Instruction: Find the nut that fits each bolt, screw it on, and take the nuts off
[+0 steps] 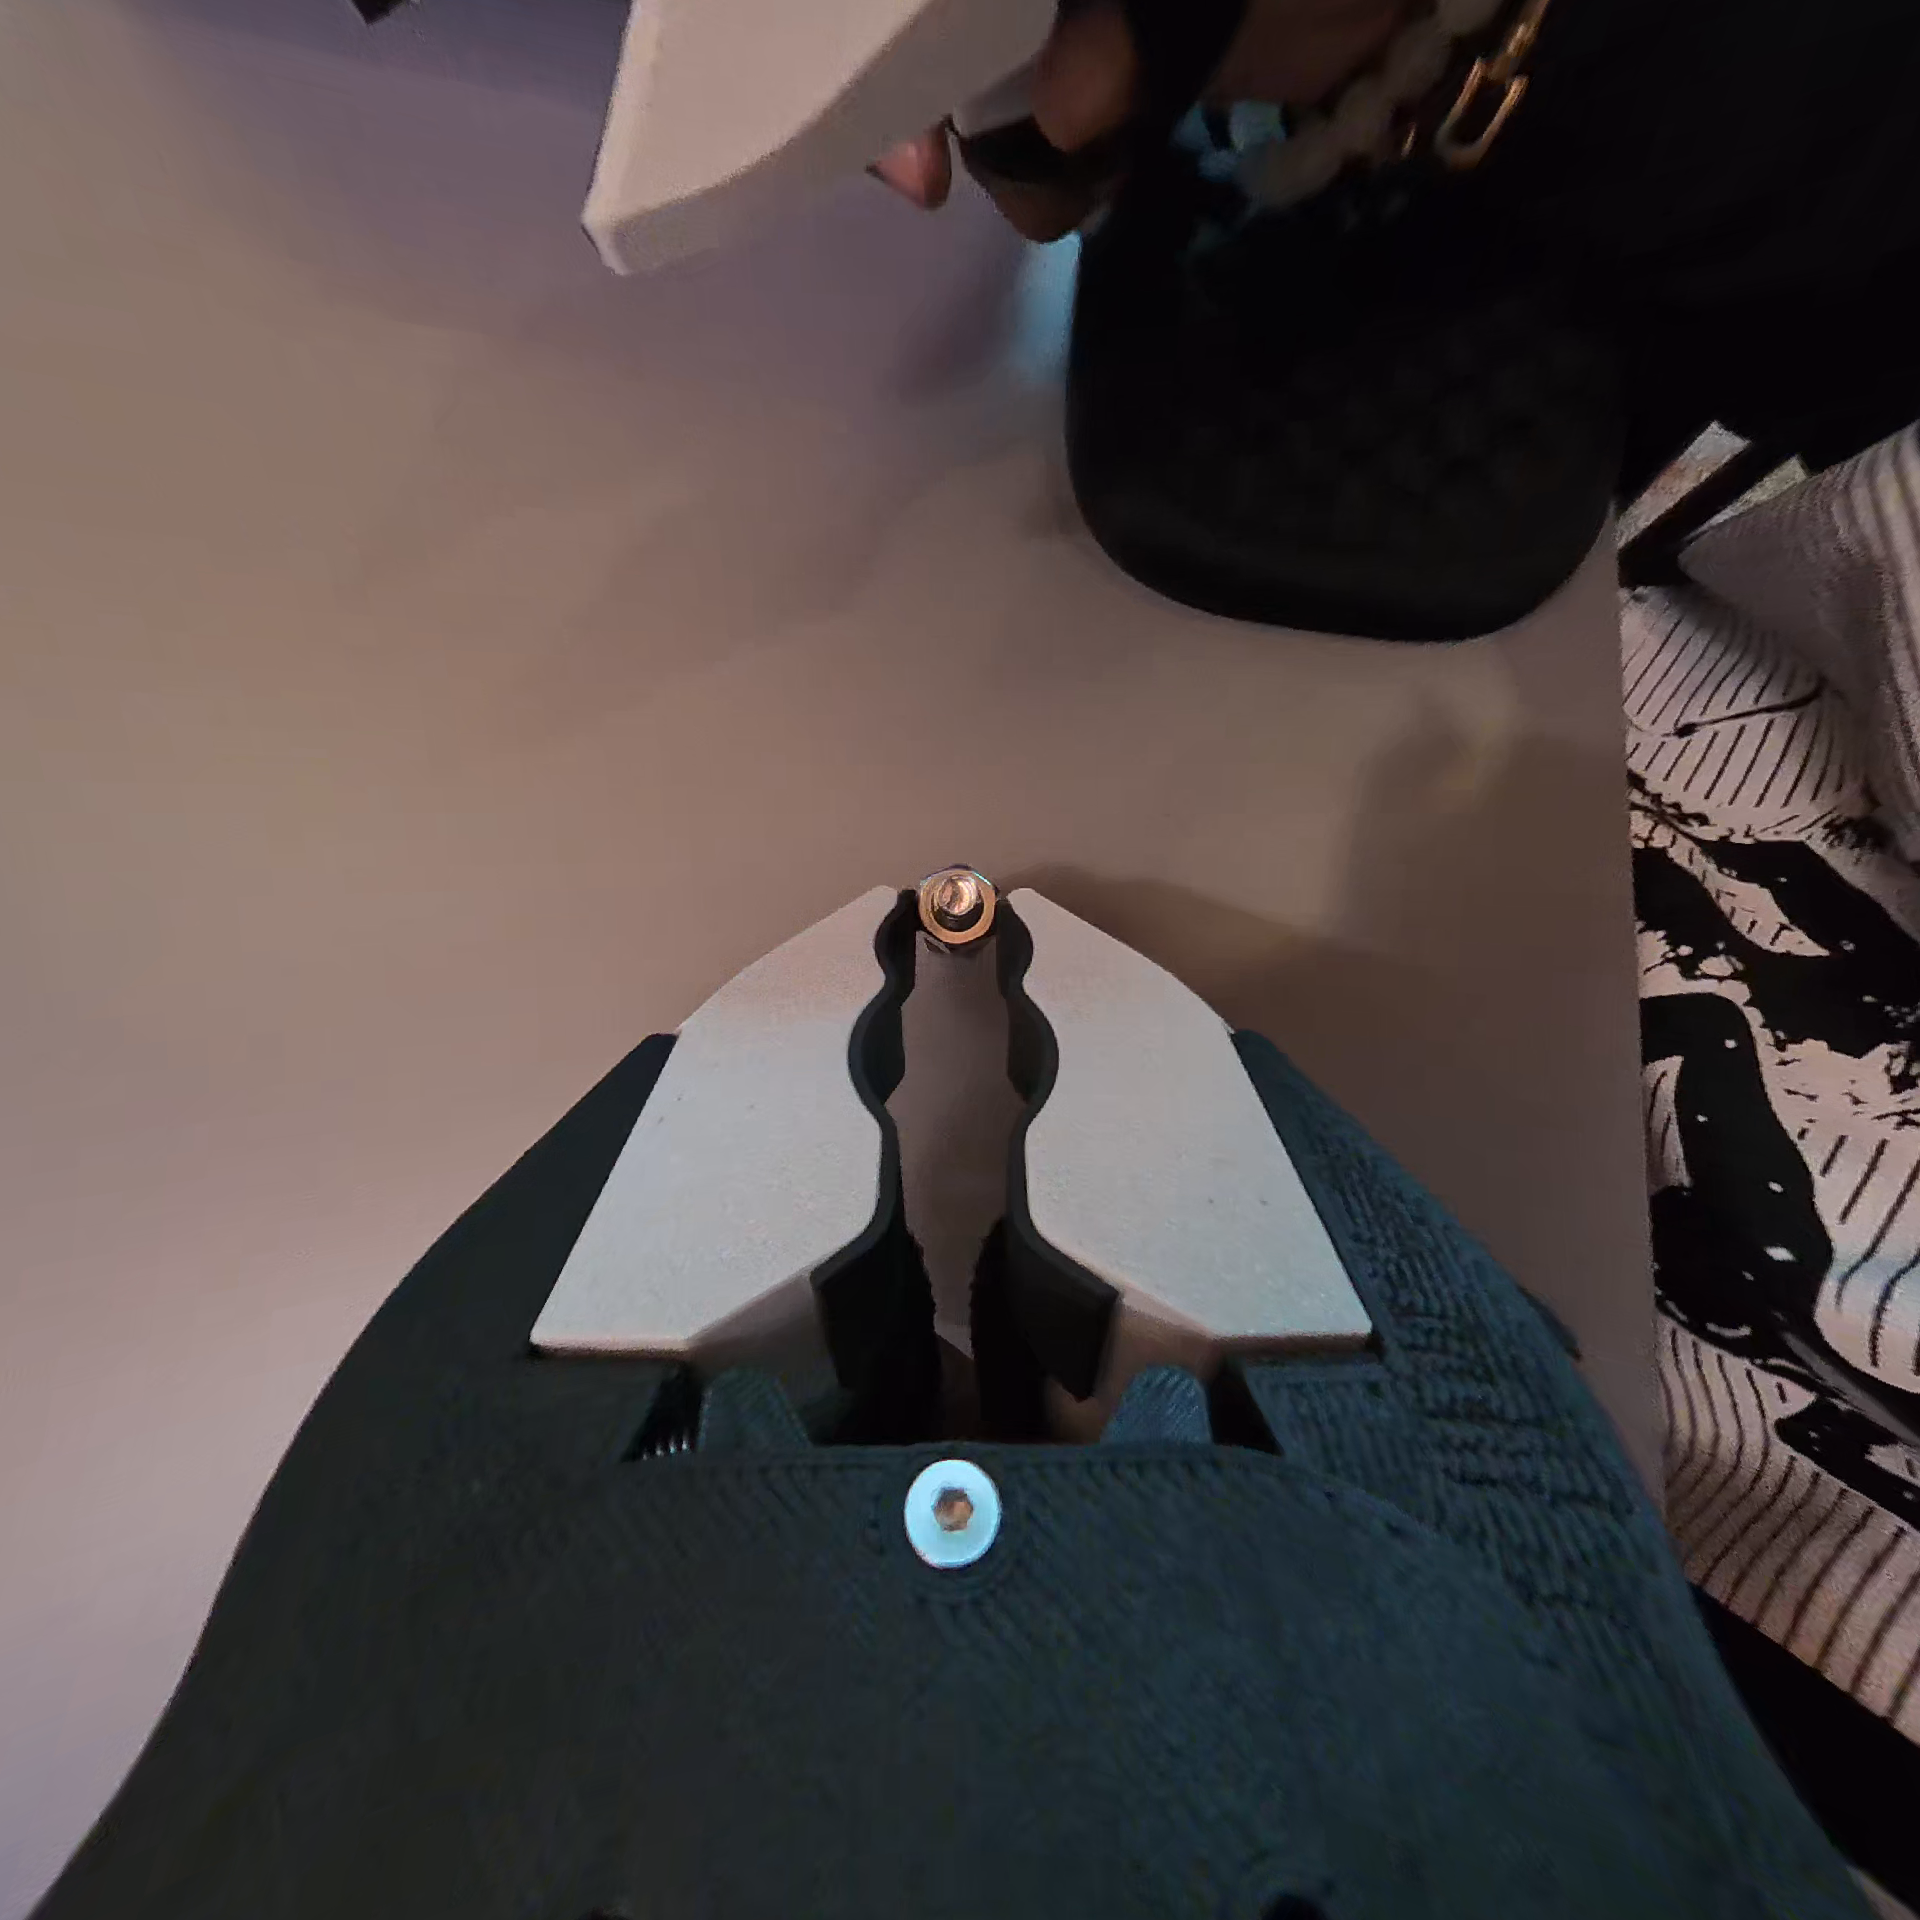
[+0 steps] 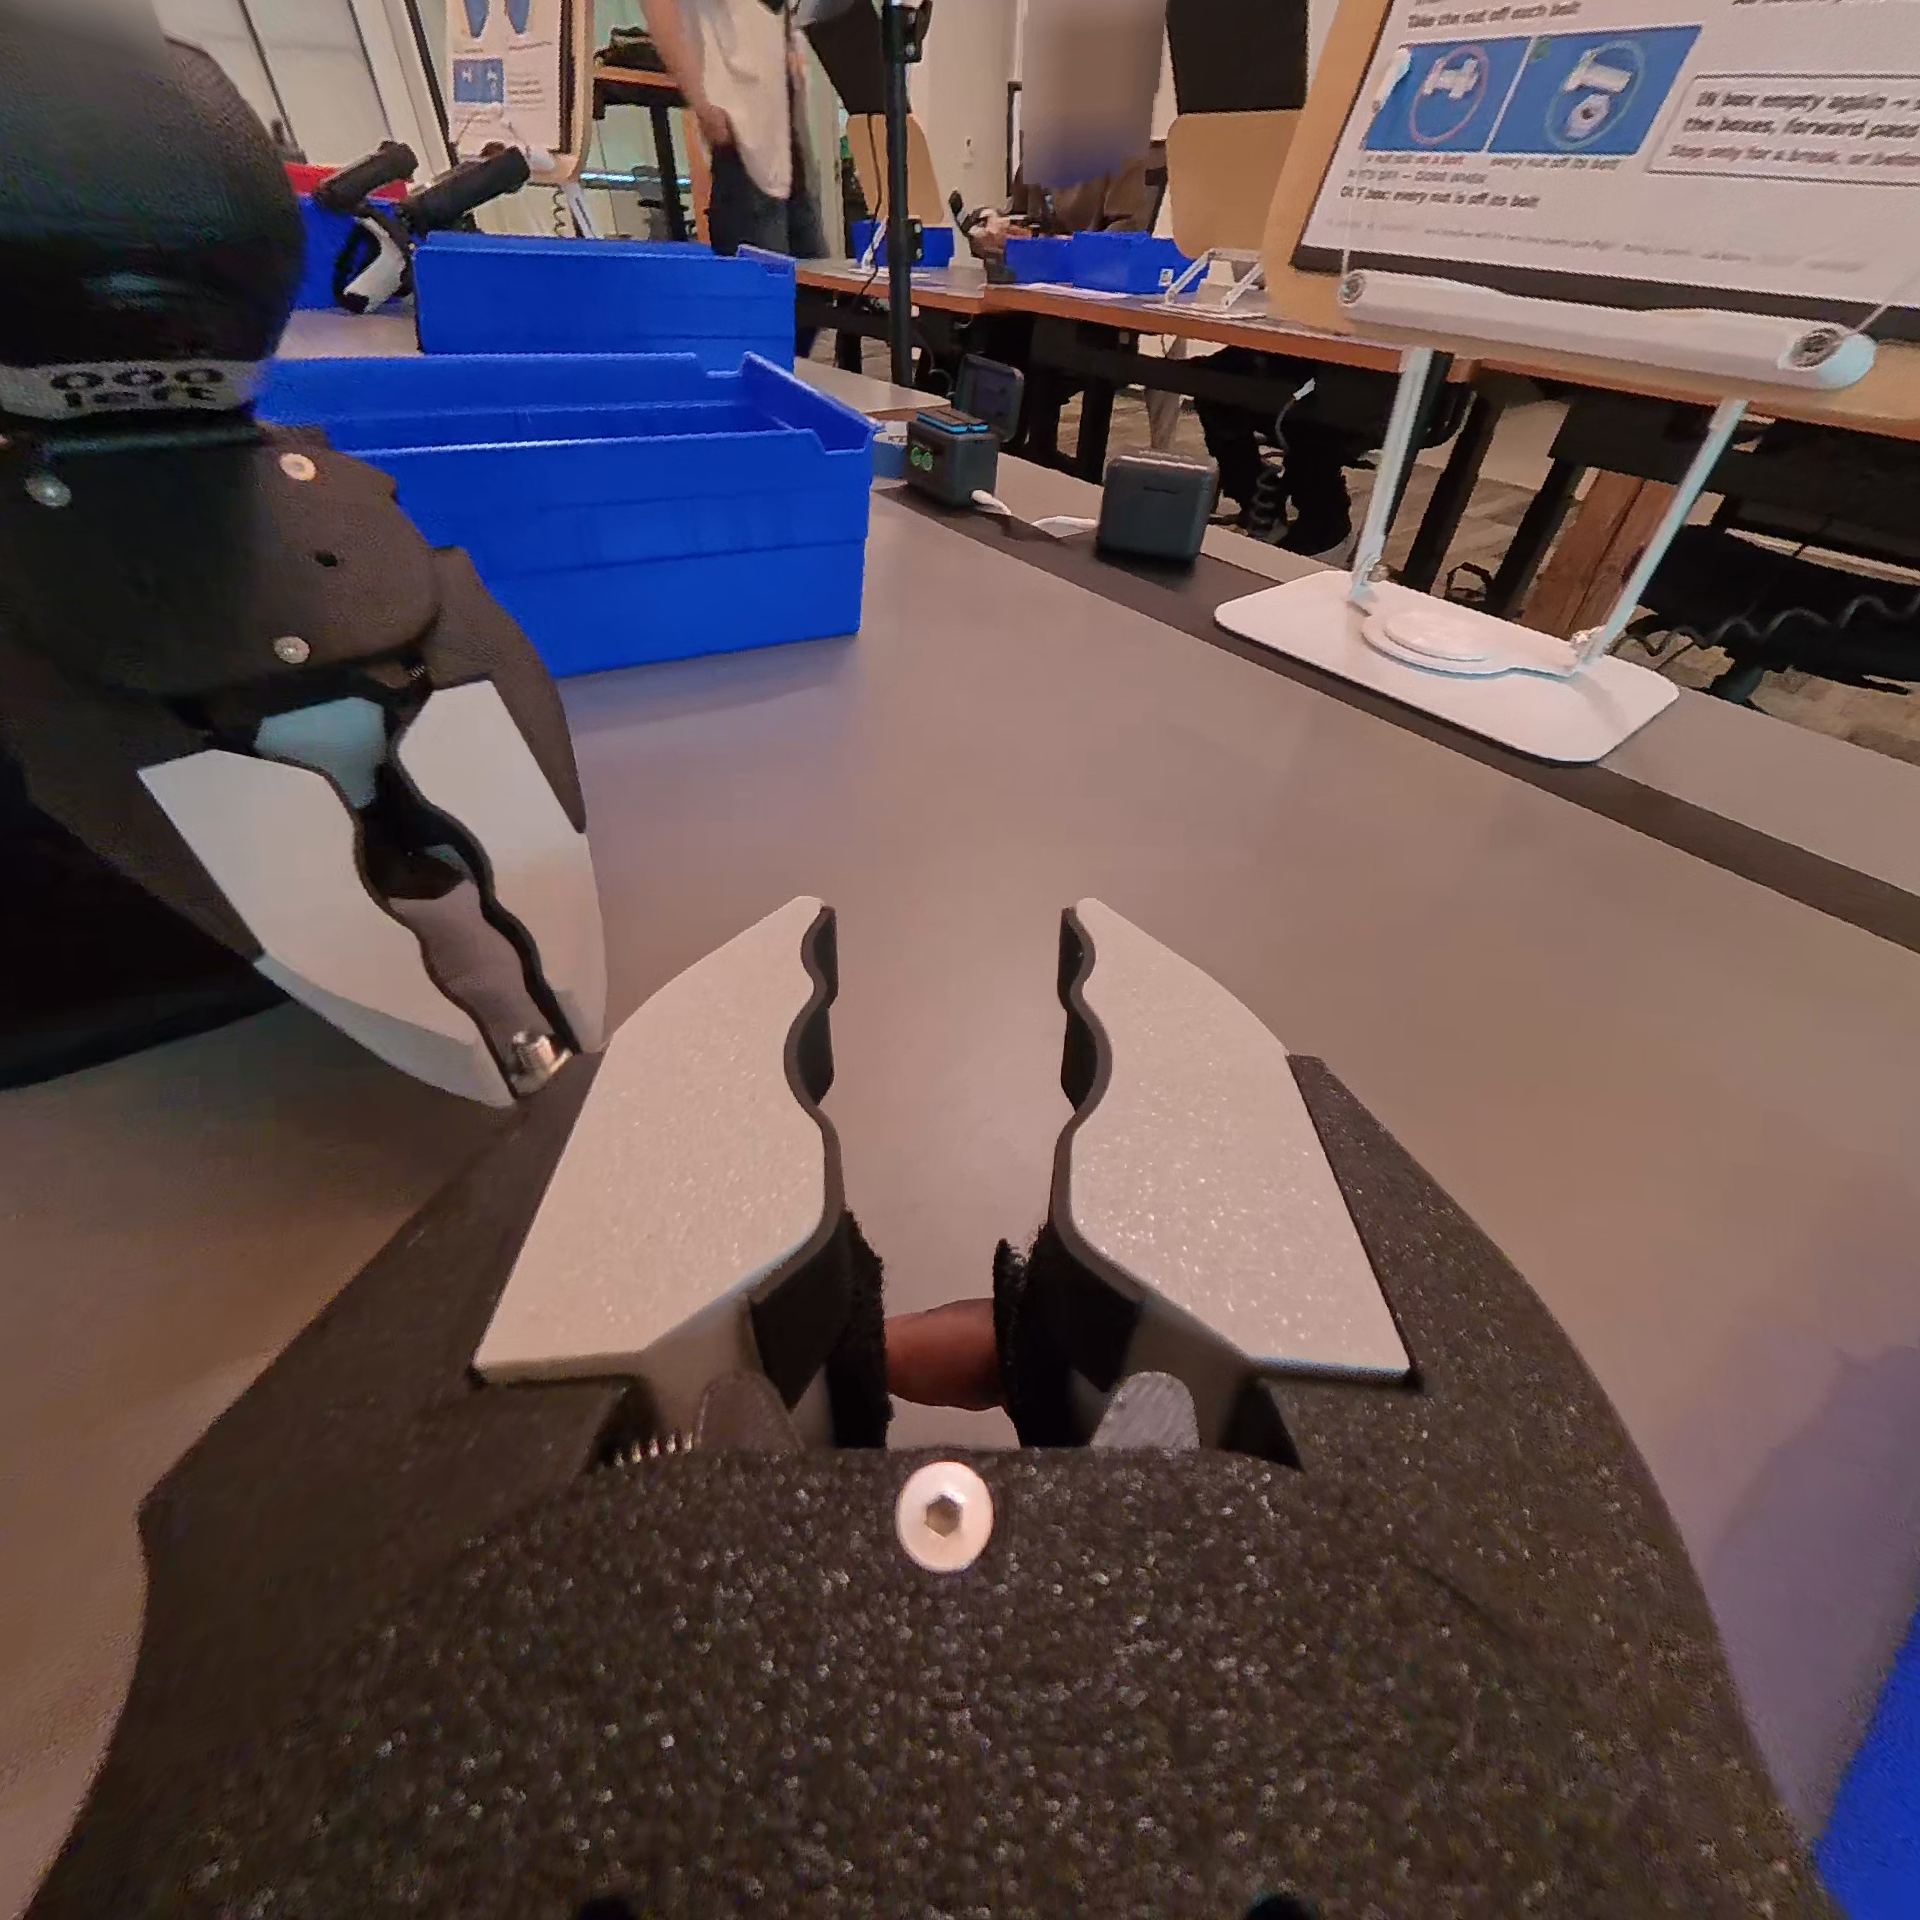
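The grey table (image 2: 1143, 831) lies bare ahead, blue bins (image 2: 623, 499) parked at its far side. The left tongs (image 1: 956, 920) clamp a silvery bolt with its nut (image 1: 956, 914) at their tips, likely steadying it. The right tongs (image 2: 948, 997) stand apart, empty, probably ready to turn the nut.

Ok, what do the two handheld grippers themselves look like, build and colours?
Both match: the left gripper and right gripper have textured black printed bodies, pale grey curved fingers lined with wavy black pads, and a silver hex screw mid-body. The left one carries a grey band with markings.
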Available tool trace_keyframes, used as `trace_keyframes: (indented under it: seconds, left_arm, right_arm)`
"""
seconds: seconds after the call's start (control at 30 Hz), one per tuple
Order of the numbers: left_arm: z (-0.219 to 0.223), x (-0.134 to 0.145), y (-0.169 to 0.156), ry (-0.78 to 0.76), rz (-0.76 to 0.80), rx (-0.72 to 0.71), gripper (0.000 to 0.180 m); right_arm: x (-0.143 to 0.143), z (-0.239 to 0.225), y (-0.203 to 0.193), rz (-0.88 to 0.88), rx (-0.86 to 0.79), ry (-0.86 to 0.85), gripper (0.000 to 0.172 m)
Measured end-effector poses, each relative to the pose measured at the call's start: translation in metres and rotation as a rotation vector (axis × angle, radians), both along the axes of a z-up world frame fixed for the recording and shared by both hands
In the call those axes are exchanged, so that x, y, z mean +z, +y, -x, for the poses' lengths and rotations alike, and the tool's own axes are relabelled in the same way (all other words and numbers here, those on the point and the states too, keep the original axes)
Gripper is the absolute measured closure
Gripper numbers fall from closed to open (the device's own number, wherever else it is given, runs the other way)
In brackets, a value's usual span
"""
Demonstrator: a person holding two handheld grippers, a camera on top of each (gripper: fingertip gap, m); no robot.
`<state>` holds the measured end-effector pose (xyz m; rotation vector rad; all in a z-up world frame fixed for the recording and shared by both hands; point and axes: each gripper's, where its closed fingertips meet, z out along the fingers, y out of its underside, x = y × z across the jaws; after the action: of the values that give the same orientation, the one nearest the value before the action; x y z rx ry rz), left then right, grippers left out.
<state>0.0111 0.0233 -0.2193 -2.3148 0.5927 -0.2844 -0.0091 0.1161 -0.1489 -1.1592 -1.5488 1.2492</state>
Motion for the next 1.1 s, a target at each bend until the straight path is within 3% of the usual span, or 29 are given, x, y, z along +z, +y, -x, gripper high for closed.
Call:
trace_keyframes:
  seconds: [0.53,0.7,0.8,0.93,1.1]
  left_arm:
    - [-0.002,-0.016,-0.001,0.003,0.021,-0.004,0.162]
    - [0.006,0.001,-0.004,-0.067,-0.064,0.038,0.147]
    - [0.011,0.027,-0.006,-0.181,-0.231,0.058,0.139]
    - [0.024,0.062,-0.014,-0.357,-0.438,0.095,0.135]
    - [0.034,0.074,-0.016,-0.439,-0.504,0.137,0.135]
  right_arm:
    - [-0.014,-0.002,-0.024,-0.069,0.142,-0.079,0.132]
    - [-0.022,-0.012,-0.052,-0.084,0.322,-0.184,0.138]
    - [-0.034,-0.02,-0.075,-0.084,0.448,-0.313,0.148]
    - [-0.058,-0.019,-0.087,-0.142,0.488,-0.461,0.152]
    - [-0.067,-0.015,-0.095,-0.17,0.506,-0.494,0.156]
